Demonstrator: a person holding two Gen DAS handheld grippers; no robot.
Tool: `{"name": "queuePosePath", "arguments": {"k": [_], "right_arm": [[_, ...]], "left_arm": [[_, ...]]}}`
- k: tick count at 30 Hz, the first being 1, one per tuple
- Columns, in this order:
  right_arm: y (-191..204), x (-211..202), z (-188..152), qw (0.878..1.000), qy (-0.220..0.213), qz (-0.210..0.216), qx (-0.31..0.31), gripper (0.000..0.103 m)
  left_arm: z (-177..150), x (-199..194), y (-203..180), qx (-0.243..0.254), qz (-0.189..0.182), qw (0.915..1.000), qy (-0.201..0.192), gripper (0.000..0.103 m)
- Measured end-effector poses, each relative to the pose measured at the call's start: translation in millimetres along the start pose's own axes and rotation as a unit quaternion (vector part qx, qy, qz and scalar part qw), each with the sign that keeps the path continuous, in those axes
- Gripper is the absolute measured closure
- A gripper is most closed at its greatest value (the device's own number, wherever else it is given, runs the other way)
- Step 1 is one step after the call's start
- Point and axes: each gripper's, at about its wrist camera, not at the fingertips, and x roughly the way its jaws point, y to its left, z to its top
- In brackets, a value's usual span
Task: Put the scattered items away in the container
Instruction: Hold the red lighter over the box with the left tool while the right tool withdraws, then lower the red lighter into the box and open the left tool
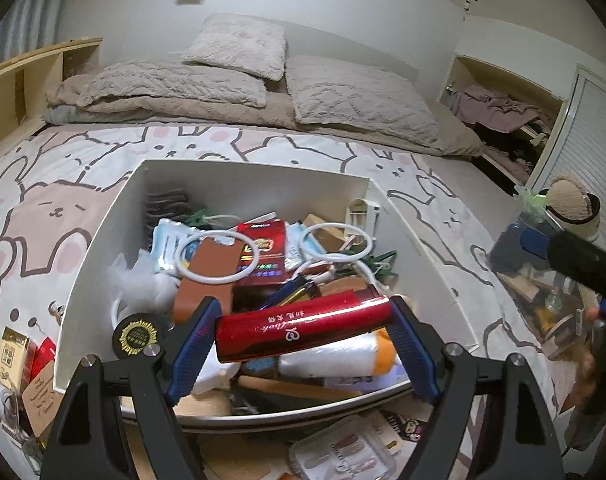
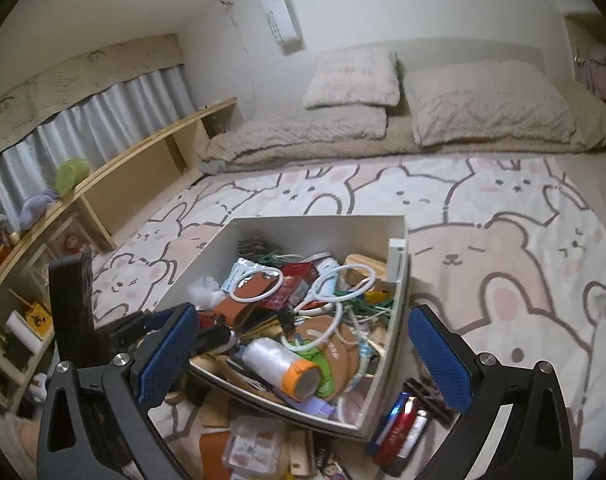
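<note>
A white open box (image 1: 103,240) stands on the bed, filled with several small items; it also shows in the right wrist view (image 2: 397,312). My left gripper (image 1: 303,336) is shut on a red metallic tube (image 1: 303,330) and holds it over the near part of the box. My right gripper (image 2: 303,354) is open and empty, hovering over the box's near corner, above a roll of clear film with an orange core (image 2: 283,364). Scattered items lie on the bed in front of the box: a red and blue pack (image 2: 399,424) and a clear nail-tip case (image 1: 343,452).
The bed has a bunny-print sheet (image 2: 483,208) with pillows and a folded duvet (image 1: 223,92) at the far end. A low wooden shelf (image 2: 143,168) runs along the left. More loose items (image 1: 19,364) lie left of the box. A clear bag of items (image 1: 543,280) sits right.
</note>
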Motion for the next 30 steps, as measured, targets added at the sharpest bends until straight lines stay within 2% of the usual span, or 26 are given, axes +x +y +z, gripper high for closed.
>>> {"name": "queuePosePath", "arguments": {"k": [5, 10, 16, 21, 26, 30], "right_arm": [[-12.6, -23.7, -12.5, 1.000, -0.010, -0.008, 0.003, 0.000], [-24.9, -43.3, -25.6, 0.998, -0.028, -0.047, -0.008, 0.000], [-42.9, -59.7, -42.5, 0.998, -0.040, -0.051, 0.012, 0.000], [-54.7, -67.6, -58.8, 0.997, -0.047, -0.053, 0.024, 0.000], [-68.1, -69.4, -70.5, 0.996, -0.053, -0.055, 0.039, 0.000], [-76.7, -70.5, -78.7, 0.996, -0.058, -0.048, 0.053, 0.000]], "left_arm": [[4.3, -3.1, -15.1, 0.020, -0.006, 0.9998, -0.001, 0.019], [6.8, -0.1, -29.5, 0.034, -0.012, 0.9994, 0.003, 0.019], [6.0, 6.0, -50.1, 0.070, -0.027, 0.9971, 0.013, 0.019], [4.0, 13.6, -68.1, 0.127, -0.026, 0.9913, 0.023, 0.019], [1.5, 24.5, -83.0, 0.186, -0.031, 0.9811, 0.044, 0.019], [0.1, 33.2, -89.3, 0.212, -0.043, 0.9746, 0.060, 0.019]]}}
